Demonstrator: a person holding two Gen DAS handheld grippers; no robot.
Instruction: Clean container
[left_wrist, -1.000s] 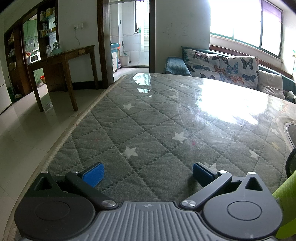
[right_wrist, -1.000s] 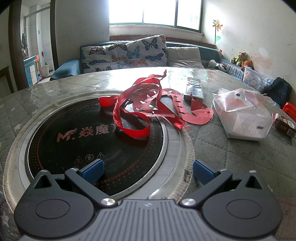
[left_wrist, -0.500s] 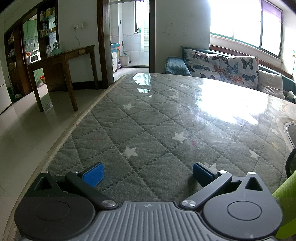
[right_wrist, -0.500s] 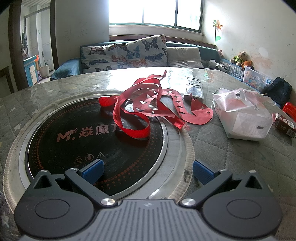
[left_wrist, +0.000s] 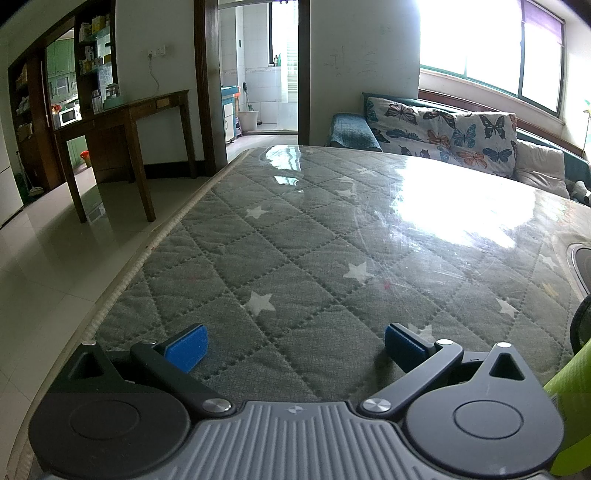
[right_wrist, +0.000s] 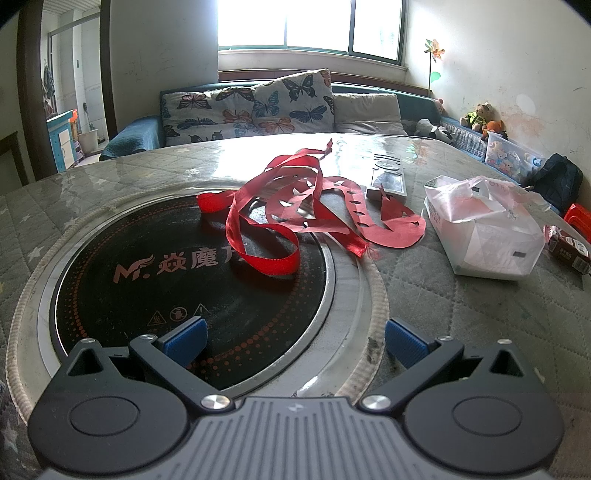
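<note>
Container, I judge, is the white bagged box (right_wrist: 484, 236) on the quilted table (left_wrist: 295, 240), right of the red ribbon (right_wrist: 280, 221); nothing started; right gripper (right_wrist: 295, 341) gapes empty, must reach it; left gripper (left_wrist: 295, 347) likewise spread.

White walls (left_wrist: 362, 74) and pale glossy floor tiles (left_wrist: 55, 243); big windows (right_wrist: 314, 22) blow out bright daylight that glares off the quilted star-print worktop (left_wrist: 295, 258). Sofa (right_wrist: 147, 129) with butterfly-print cushions (right_wrist: 258, 99) sits under the windows. Dark wooden side table (left_wrist: 140, 110) and shelving (left_wrist: 33, 92) on the left wall, open doorway (left_wrist: 258, 74) to a tiled room beyond.
</note>
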